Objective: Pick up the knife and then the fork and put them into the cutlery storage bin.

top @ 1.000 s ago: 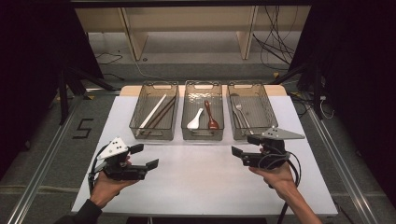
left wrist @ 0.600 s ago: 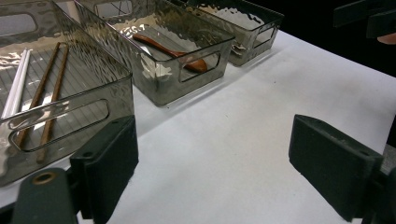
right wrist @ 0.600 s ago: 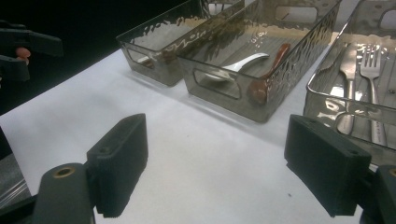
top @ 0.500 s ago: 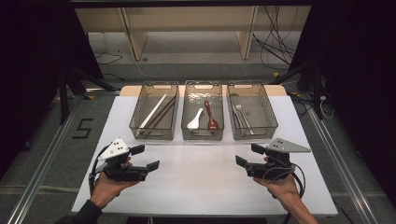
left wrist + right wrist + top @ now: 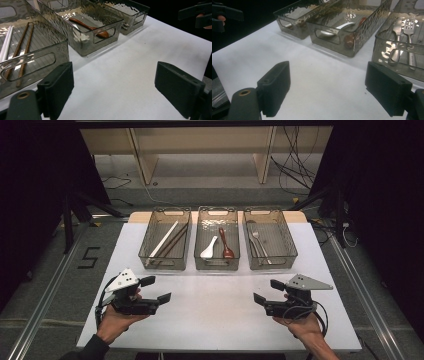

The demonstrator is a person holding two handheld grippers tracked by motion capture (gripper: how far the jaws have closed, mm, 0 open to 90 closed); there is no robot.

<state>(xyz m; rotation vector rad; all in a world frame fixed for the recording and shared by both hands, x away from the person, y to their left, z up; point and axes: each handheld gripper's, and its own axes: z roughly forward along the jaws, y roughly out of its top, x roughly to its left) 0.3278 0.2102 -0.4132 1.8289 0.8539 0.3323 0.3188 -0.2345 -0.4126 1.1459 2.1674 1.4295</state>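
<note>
- Across the whole scene, a white tabletop carries everything; its near half is bare between the two hands.
- Along the far edge of the tabletop stand three smoky clear bins side by side, long sides parallel.
- Toward the far left corner, the left bin holds a white chopstick pair and a brown chopstick pair, lying lengthwise beside each other.
- At the middle of the far edge, the middle bin holds a white spoon and a brown spoon close together.
- Toward the far right corner, the right bin holds a metal fork and other metal cutlery just beside it.
- Near the front left corner, the left gripper sits in the person's left hand, low over the tabletop, its jaws spread wide with nothing between them, well short of the bins.
- Near the front right corner, the right gripper sits in the right hand, jaws likewise wide apart and holding nothing, pointed inward toward the middle of the tabletop.
- From the left gripper view, the brown chopsticks lie behind the near wall of the closest bin.
</note>
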